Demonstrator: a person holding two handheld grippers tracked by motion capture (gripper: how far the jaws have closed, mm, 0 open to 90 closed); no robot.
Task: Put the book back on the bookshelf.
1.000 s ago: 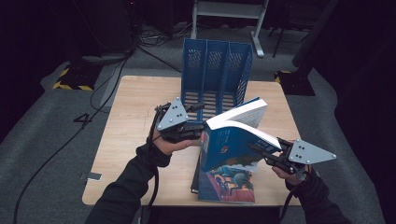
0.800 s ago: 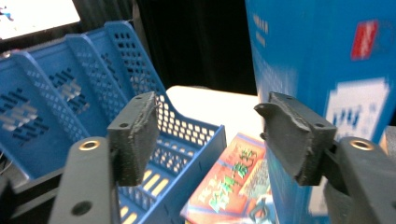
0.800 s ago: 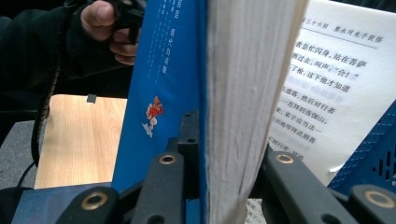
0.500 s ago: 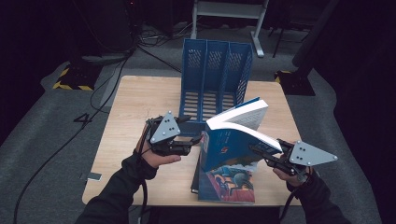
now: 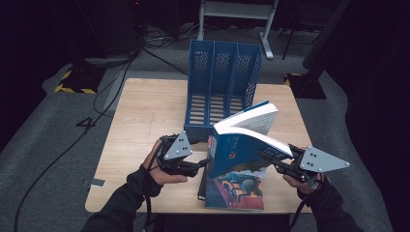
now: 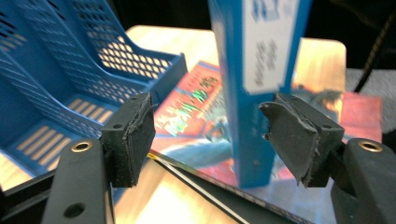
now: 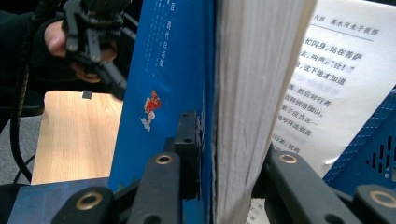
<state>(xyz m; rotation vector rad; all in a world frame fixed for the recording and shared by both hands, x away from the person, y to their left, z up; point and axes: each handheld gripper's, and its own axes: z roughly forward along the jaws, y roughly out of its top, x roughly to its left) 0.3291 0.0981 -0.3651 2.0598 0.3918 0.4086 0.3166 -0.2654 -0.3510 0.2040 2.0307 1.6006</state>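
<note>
Thick blue-covered paperback book [image 5: 241,145] held upright at frame centre-right, above flat picture book [image 5: 235,188] on wooden bench [image 5: 145,111]. Right tool [image 5: 270,162] clamped on fore-edge. Left tool [image 6: 208,135] gaping wide beside spine. Spine best pinched low and squarely, then book guided into blue mesh file rack [image 5: 220,87] behind.

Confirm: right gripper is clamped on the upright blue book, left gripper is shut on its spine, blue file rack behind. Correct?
Not quite. The left gripper is open: in the left gripper view its jaws stand apart on either side of the blue book spine, not closed on it. The rest holds: the right gripper is clamped on the book's cover and pages, and the blue file rack stands behind.
</note>
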